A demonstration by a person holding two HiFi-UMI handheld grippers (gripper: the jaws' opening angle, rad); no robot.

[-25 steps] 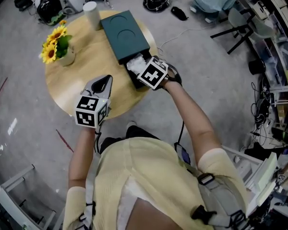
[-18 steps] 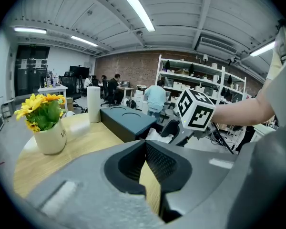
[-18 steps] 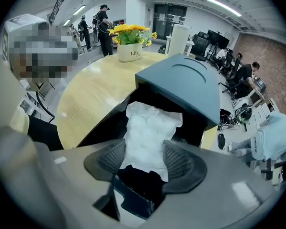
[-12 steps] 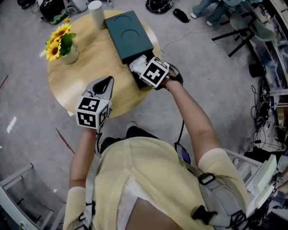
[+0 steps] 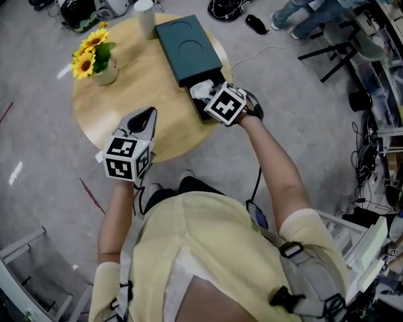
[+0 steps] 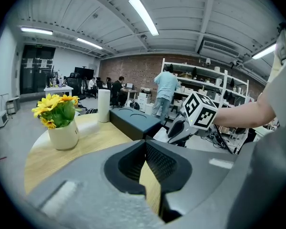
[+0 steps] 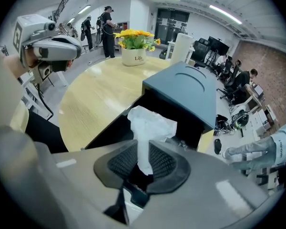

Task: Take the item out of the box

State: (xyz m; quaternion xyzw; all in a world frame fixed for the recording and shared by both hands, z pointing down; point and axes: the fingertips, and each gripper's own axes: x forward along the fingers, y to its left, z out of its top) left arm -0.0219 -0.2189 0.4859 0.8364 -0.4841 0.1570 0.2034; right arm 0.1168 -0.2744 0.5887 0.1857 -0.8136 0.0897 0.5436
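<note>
A dark teal box (image 5: 188,45) lies on the round wooden table (image 5: 121,96), its black drawer pulled out toward me. A crumpled white wrapped item (image 5: 201,88) sticks up from the drawer. My right gripper (image 7: 143,144) points steeply down into the drawer. Its jaws have just been closing, and the pads now pinch the white item (image 7: 150,120) below its bunched top. My left gripper (image 5: 150,113) hovers over the table's near edge, left of the box, shut with nothing in it (image 6: 146,144). The left gripper view shows the box (image 6: 133,120) ahead.
A white vase of sunflowers (image 5: 97,62) stands at the table's left and a white cylinder (image 5: 145,9) at its far edge beside the box. Helmets (image 5: 87,2) and cables lie on the floor beyond. A person (image 5: 322,5) stands at the top right.
The right gripper has stayed at the open drawer over the white item. The left gripper has shifted only slightly. The person at the top right has come further into view.
</note>
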